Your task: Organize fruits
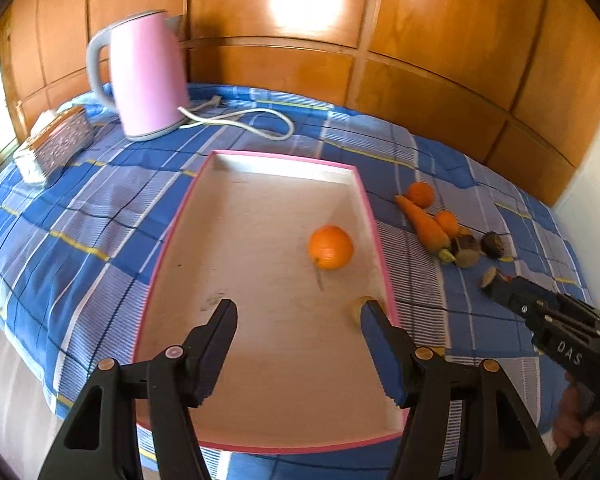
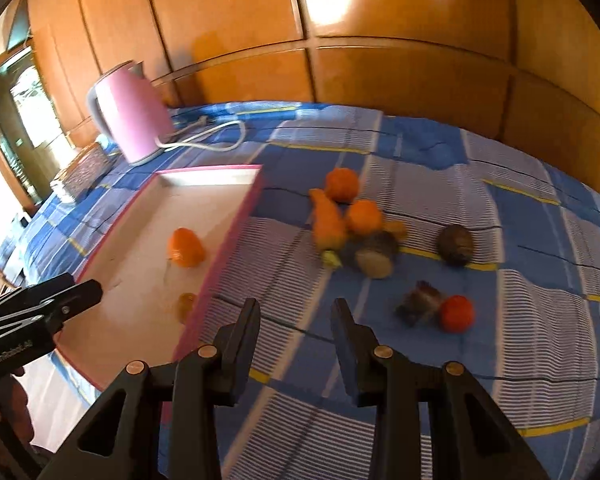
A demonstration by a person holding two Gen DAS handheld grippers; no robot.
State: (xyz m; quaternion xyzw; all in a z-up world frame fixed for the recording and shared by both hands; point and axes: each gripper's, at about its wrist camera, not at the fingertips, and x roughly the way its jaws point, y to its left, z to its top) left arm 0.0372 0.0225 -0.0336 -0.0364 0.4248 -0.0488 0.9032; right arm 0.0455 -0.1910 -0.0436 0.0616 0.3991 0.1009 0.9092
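- Far left corner of the blue plaid cloth (image 1: 80, 216): a patterned tissue box (image 1: 56, 142) sits there, and just right of it a pink kettle (image 1: 146, 80) with its white cord (image 1: 240, 120) looping along the back edge.
- Middle of the cloth: the pink-rimmed tray (image 1: 374, 216) holds one orange (image 1: 331, 247) near its right wall, and a small yellowish piece (image 2: 186, 306) lies against that same wall, closer to the near end.
- The left gripper (image 1: 300, 316) hangs over the tray's near end, jaws parted, nothing between them.
- Right of the tray, on the cloth, is a loose pile: a carrot (image 2: 328, 220) touching two oranges (image 2: 342, 184), with brown round fruits beside them, too blurred to name.
- Nearer the right edge, a red-orange fruit (image 2: 456, 312) lies next to a dark blurred piece.
- The right gripper (image 2: 296, 308) hovers above bare cloth just right of the tray's rim, jaws apart a narrow way and gripping nothing.
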